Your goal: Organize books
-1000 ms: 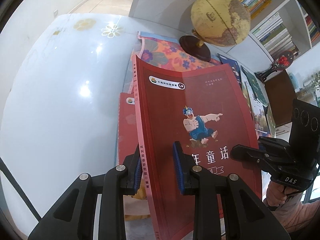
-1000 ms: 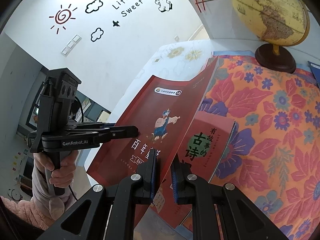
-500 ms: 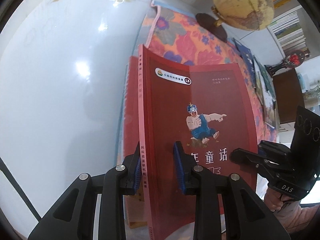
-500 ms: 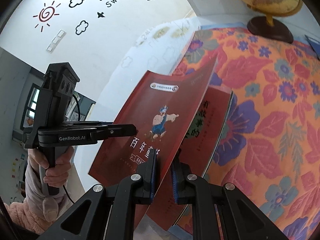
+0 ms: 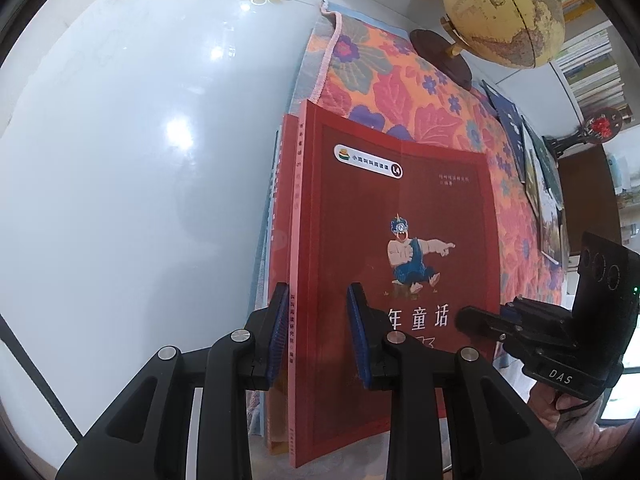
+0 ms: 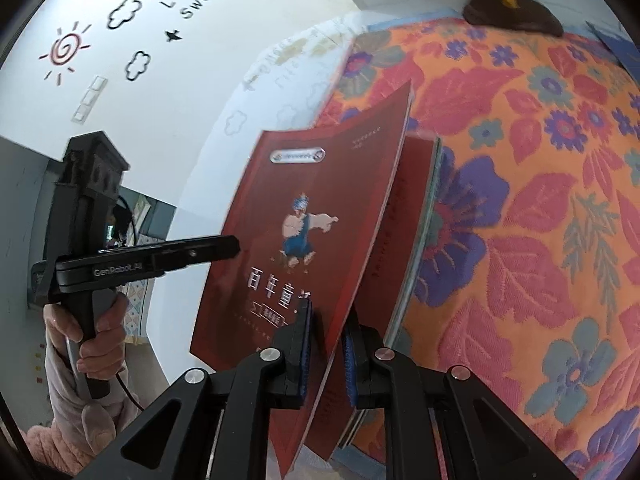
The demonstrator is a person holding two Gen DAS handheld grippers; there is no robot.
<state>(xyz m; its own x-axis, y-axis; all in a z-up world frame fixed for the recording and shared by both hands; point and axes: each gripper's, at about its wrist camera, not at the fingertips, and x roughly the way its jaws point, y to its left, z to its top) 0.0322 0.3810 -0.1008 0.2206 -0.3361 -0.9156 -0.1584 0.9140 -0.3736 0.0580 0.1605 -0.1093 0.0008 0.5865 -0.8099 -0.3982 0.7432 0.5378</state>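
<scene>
Red fairy-tale book (image 5: 404,248) pinched by both: left gripper (image 5: 316,336) clamped on spine edge, right gripper (image 6: 326,354) nearly closed on opposite edge. Book hovers tilted over red book stack (image 6: 416,216) on floral cloth (image 6: 520,200). Placement unfinished; dark books (image 5: 532,160) beyond await sorting.

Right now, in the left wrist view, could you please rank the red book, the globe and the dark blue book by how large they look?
1. red book, though it is nearest the camera.
2. globe.
3. dark blue book, seen at a slant, so unsure.
</scene>
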